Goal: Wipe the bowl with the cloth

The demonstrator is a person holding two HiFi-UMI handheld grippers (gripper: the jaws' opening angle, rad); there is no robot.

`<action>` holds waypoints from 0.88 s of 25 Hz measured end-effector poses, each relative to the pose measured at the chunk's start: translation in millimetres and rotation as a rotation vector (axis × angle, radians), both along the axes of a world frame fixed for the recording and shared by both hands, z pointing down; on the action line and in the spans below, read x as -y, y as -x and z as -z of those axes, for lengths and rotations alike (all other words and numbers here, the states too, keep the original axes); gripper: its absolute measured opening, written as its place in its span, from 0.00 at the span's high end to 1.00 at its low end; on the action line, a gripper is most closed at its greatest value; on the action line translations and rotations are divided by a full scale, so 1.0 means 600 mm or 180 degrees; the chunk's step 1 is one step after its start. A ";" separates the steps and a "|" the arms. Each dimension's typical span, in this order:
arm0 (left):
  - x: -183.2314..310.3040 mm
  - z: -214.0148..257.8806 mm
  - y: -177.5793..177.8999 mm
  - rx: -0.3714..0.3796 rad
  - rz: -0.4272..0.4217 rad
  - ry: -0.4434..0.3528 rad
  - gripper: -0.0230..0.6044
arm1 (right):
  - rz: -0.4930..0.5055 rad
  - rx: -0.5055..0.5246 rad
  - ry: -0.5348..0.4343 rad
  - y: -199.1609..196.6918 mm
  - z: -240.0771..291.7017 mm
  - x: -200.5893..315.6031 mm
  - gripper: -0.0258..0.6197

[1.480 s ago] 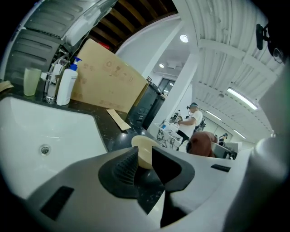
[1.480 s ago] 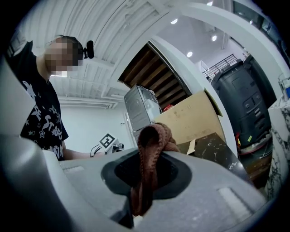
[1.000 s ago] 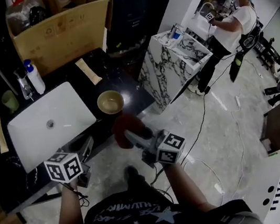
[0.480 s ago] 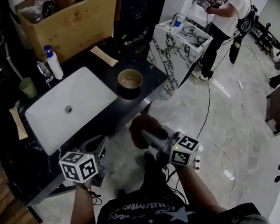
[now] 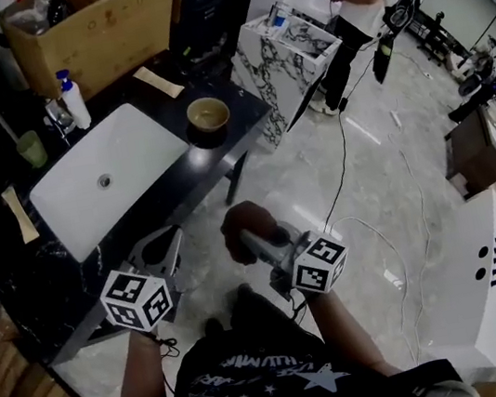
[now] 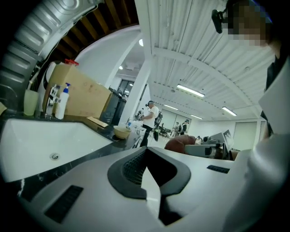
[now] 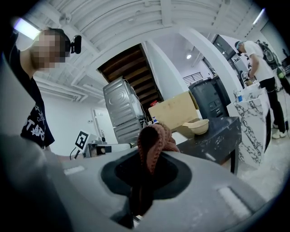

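Note:
A beige bowl [image 5: 207, 113] stands on the dark counter [image 5: 179, 178] to the right of the white sink [image 5: 108, 178]; it also shows small in the left gripper view [image 6: 121, 131] and the right gripper view [image 7: 198, 125]. My right gripper [image 5: 247, 236] is shut on a bunched reddish-brown cloth [image 7: 154, 146], held over the floor in front of the counter, well short of the bowl. My left gripper [image 5: 164, 249] hangs near the counter's front edge, jaws shut with nothing between them.
A soap pump bottle [image 5: 73, 99], a green cup [image 5: 31, 148] and a cardboard box [image 5: 94, 35] stand behind the sink. A marble-patterned table [image 5: 284, 45] stands to the right, with a person [image 5: 362, 4] beyond it. Cables trail over the pale floor [image 5: 365, 220].
The view has drawn back, so the counter and bowl lie farther from both grippers. The left gripper's jaws have come together. The right gripper still holds the cloth.

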State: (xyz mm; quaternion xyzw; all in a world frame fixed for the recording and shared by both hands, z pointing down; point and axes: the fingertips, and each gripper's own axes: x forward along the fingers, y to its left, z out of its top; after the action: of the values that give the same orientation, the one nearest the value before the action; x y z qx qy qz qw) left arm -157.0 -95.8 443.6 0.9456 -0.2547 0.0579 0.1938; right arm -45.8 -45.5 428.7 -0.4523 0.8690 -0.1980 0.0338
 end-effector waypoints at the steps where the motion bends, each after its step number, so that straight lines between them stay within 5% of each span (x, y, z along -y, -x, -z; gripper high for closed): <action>1: -0.002 0.004 -0.001 -0.0015 0.0014 -0.0040 0.95 | -0.0003 -0.0018 -0.0003 0.001 0.001 -0.002 0.88; 12: -0.049 -0.032 -0.007 -0.0056 0.0001 0.0239 0.95 | 0.0195 0.0050 0.0150 0.020 -0.039 -0.031 0.88; 22: -0.172 -0.020 -0.071 0.0056 0.0059 0.0220 0.95 | 0.0123 0.0131 0.0149 -0.056 -0.023 -0.139 0.88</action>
State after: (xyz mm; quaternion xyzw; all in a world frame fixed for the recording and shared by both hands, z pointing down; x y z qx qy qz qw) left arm -114.4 7.7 455.6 0.9354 -0.2629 0.0732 0.2247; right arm -12.0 38.1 442.6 -0.4318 0.8718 -0.2283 0.0372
